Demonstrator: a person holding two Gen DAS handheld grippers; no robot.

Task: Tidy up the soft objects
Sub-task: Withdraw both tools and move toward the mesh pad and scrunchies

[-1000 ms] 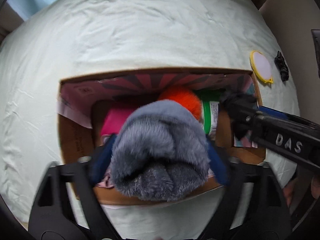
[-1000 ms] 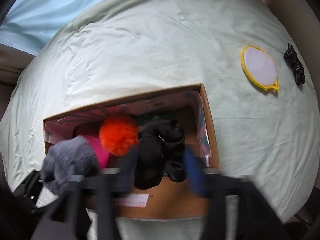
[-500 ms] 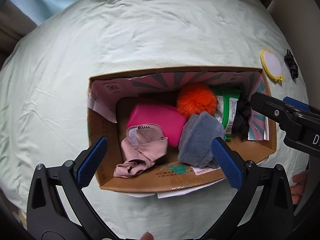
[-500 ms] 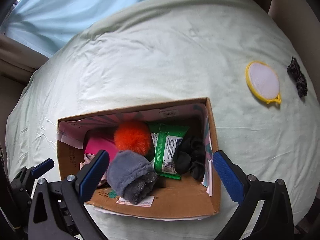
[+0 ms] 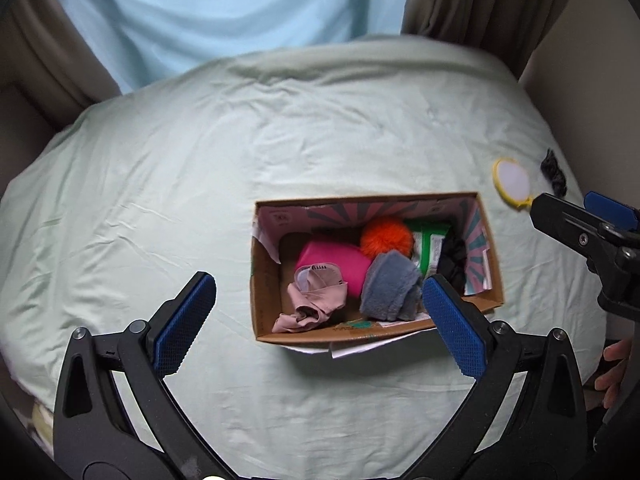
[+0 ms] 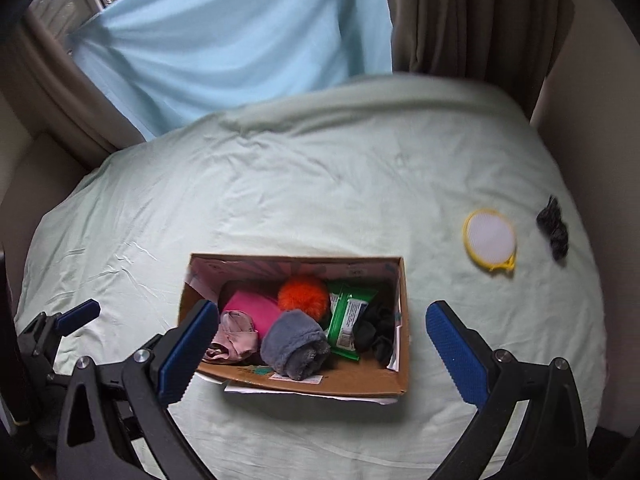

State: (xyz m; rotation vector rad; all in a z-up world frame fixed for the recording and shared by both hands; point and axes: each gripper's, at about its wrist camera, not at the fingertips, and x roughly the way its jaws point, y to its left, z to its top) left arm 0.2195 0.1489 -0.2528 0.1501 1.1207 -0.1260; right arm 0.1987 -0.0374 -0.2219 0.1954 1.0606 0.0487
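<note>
A cardboard box (image 5: 494, 280) (image 6: 404, 344) sits on the pale green bedsheet (image 5: 200, 184). Inside lie a grey furry roll (image 5: 390, 290) (image 6: 296, 344), an orange pompom (image 5: 386, 236) (image 6: 304, 294), a pink item (image 5: 340, 262), a pale pink cloth (image 5: 316, 300), a green packet (image 5: 430, 248) (image 6: 348, 320) and a black cloth (image 5: 452, 258) (image 6: 376, 332). My left gripper (image 5: 320, 316) is open and empty, above the box's near side. My right gripper (image 6: 320, 344) is open and empty, also above the box.
A round white pad with a yellow rim (image 6: 490, 240) (image 5: 512, 182) and a small black scrunchie (image 6: 554, 228) (image 5: 554, 168) lie on the sheet to the right. A light blue curtain (image 6: 240, 40) and brown drapes (image 6: 480, 20) hang behind the bed.
Both grippers let go of their items into the box, the left the grey roll and the right the black cloth. Both then opened and rose up and back.
</note>
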